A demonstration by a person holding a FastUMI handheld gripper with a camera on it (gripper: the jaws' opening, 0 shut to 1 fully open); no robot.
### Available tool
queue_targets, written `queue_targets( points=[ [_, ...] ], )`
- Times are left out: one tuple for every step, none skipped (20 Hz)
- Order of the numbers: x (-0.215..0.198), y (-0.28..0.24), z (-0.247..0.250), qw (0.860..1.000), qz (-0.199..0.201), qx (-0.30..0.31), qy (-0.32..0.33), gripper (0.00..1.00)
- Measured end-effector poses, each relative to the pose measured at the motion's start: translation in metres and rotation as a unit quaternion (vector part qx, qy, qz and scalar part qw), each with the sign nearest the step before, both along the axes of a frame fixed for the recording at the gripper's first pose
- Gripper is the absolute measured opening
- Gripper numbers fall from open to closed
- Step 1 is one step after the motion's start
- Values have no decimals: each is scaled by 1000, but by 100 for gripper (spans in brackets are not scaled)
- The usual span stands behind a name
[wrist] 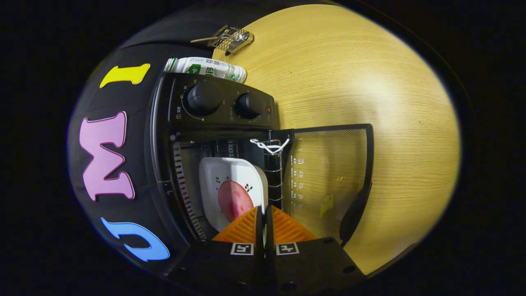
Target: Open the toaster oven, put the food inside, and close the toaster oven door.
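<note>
The gripper [263, 210] fingers are pinching the plate [232, 181] rim inside the toaster oven [213, 123]; I think it is better pushing it deeper, level, before releasing; the door [333, 172] is lying open

I can read no words here. The bottle [205, 68] above the toaster oven [218, 123] carries print too blurred to read, and the small white symbols on the oven door [328, 172] glass are illegible too.

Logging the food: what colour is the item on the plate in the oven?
Pinkish red food on a white plate; gripper view, tongs closed.
</note>
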State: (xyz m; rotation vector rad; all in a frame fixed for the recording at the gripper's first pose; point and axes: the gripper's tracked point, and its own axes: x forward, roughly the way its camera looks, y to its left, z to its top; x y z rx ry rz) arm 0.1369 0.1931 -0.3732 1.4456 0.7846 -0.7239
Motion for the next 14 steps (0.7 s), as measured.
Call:
queue_targets(
  points=[
    [3, 3, -4, 1000, 0, 0, 5, 5],
    [4, 5, -8, 1000, -1, -2, 11, 5],
    [5, 6, -10, 1000, -5, -2, 14, 5],
    [7, 7, -12, 1000, -9, -1, 15, 5],
    [10, 6, -14, 1000, -11, -4, 13, 5],
    [11, 6, -14, 1000, -11, -6, 10, 5],
    [13, 6, -15, 1000, -10, -7, 10, 5],
    [13, 7, -17, 1000, -11, -7, 11, 5],
    [14, 7, -17, 1000, -12, -5, 11, 5],
    [13, 7, -17, 1000, -14, -6, 10, 5],
    [15, 7, -18, 1000, -14, -8, 9, 5],
    [15, 7, -17, 1000, -13, -6, 4, 6],
    [16, 11, -15, 1000, -14, 1, -1, 9],
    [17, 9, -11, 1000, -17, 11, -8, 11]
  ],
)
